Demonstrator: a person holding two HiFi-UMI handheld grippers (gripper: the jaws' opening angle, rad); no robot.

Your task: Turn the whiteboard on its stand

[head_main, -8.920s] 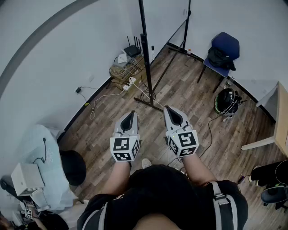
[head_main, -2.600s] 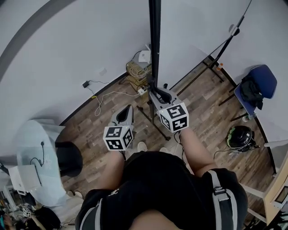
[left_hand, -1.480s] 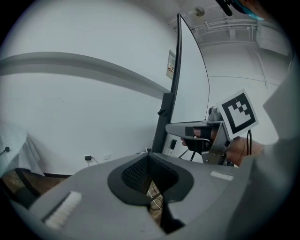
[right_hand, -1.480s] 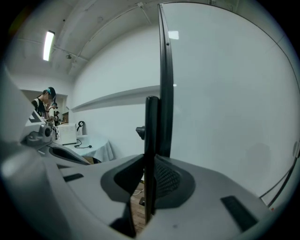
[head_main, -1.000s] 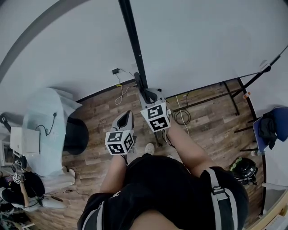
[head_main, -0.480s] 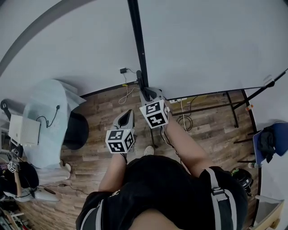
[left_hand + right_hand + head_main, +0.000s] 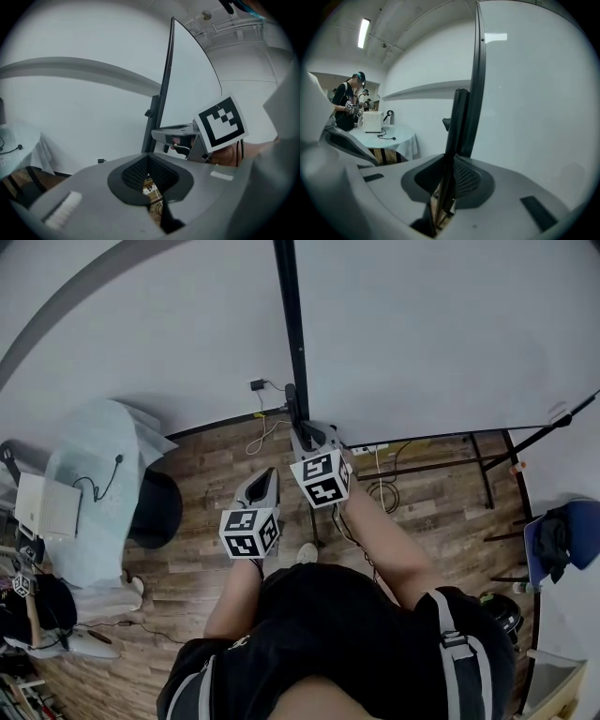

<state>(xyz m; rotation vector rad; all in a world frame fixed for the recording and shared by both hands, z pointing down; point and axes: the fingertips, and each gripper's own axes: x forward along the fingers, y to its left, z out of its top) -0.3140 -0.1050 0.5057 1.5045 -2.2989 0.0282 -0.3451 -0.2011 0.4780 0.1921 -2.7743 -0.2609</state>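
The whiteboard (image 7: 422,334) fills the upper right of the head view, and its black side frame (image 7: 289,324) runs down the middle. My right gripper (image 7: 302,427) is shut on the lower end of that frame. In the right gripper view the black frame (image 7: 457,122) passes between the pads, with the white board face (image 7: 534,93) to its right. My left gripper (image 7: 265,476) hangs lower and to the left, apart from the board, shut with nothing in it. The left gripper view shows its own jaws (image 7: 148,161) and the right gripper (image 7: 173,136) at the frame (image 7: 164,70).
A table under a pale cloth (image 7: 84,484) and a round black object (image 7: 159,512) stand at the left. Black stand legs (image 7: 422,465) and cables (image 7: 380,486) lie on the wooden floor. A blue chair (image 7: 562,531) is at the right. A person (image 7: 349,105) stands far off.
Since the earliest frame my right gripper has taken hold of the black frame and the board has swung round. Over the last second both grippers shifted slightly, with the grip unchanged.
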